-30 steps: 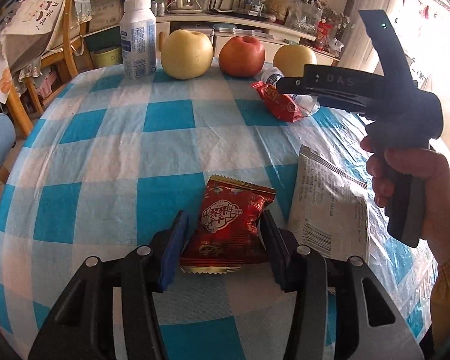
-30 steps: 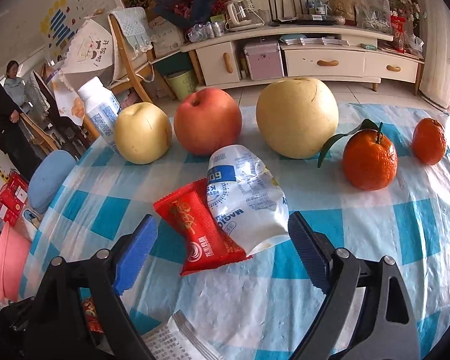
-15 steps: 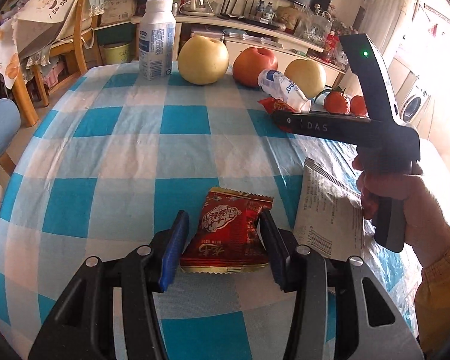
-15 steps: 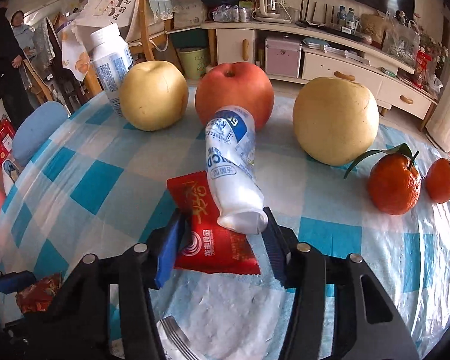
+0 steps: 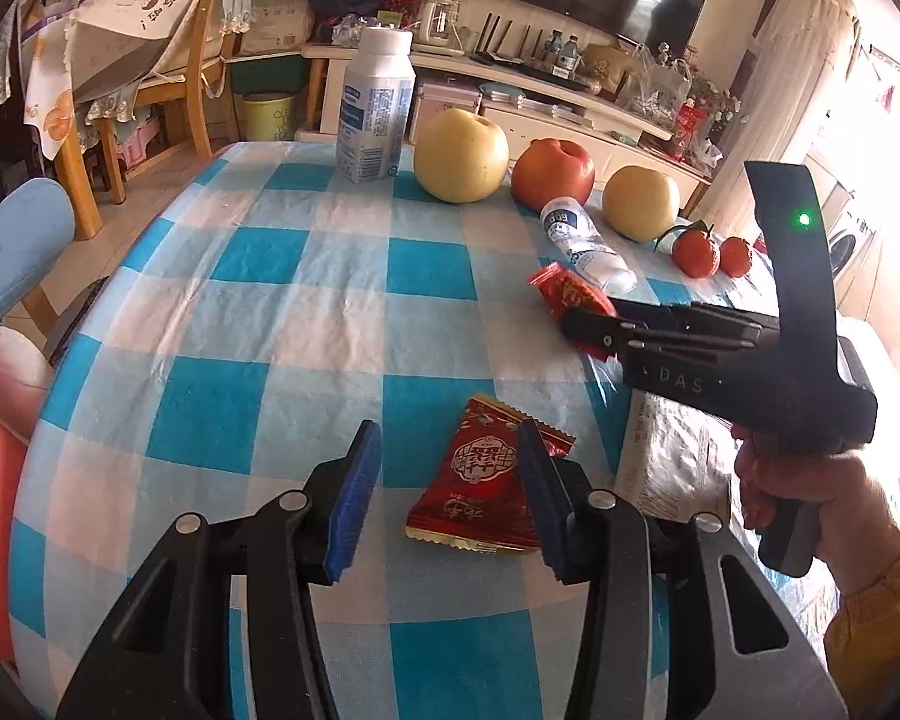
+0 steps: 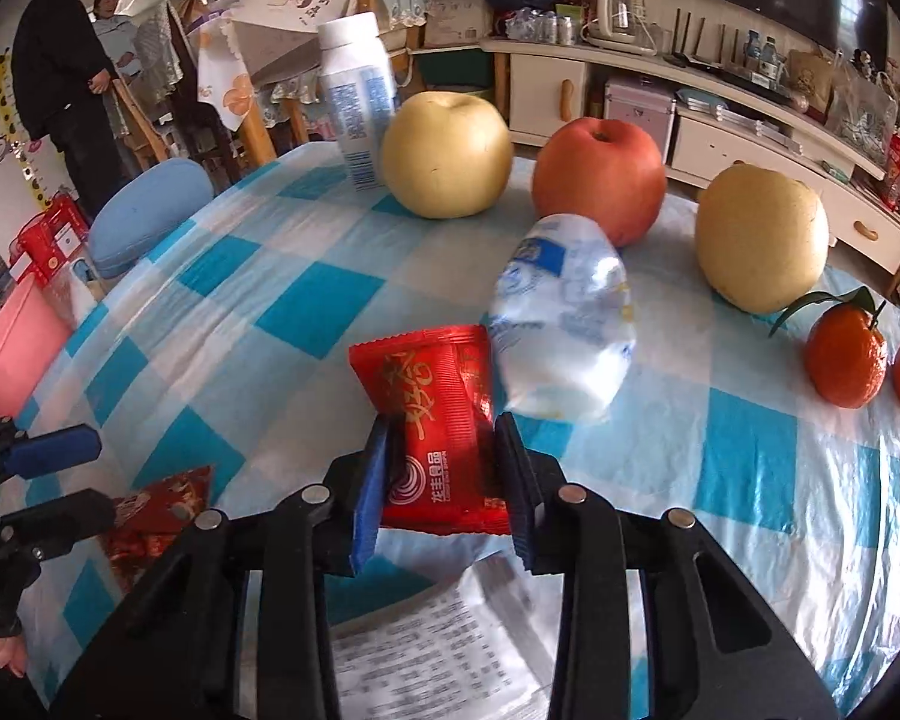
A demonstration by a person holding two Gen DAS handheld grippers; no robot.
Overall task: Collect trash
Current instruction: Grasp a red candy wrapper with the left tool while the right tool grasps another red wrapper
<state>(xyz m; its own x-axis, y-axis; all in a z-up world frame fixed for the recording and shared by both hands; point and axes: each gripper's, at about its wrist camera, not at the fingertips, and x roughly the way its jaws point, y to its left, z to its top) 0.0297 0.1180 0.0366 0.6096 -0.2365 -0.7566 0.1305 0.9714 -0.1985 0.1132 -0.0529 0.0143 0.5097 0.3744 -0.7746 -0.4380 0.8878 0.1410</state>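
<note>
Since the earlier frames the right tongs (image 6: 444, 474) had travelled in over the red snack packet (image 6: 435, 420) at the lower centre of the right wrist view and drawn together from wide apart until their pads pinched the packet's sides, its long axis running away from the camera toward the crumpled plastic bottle (image 6: 561, 324) touching its far edge. In the left wrist view the second red wrapper (image 5: 486, 480) lay low in the centre of the frame on the checked counter (image 5: 240, 312), against the right-hand pad and off-centre between the left tongs (image 5: 450, 492), whose jaws were closing but not yet pressing it; a clear gap remained beside the left-hand pad. Its long axis pointed up the frame and slightly right. The printed paper packet (image 5: 672, 462) lay just right of it, nearer the right hand (image 5: 810, 492).
</note>
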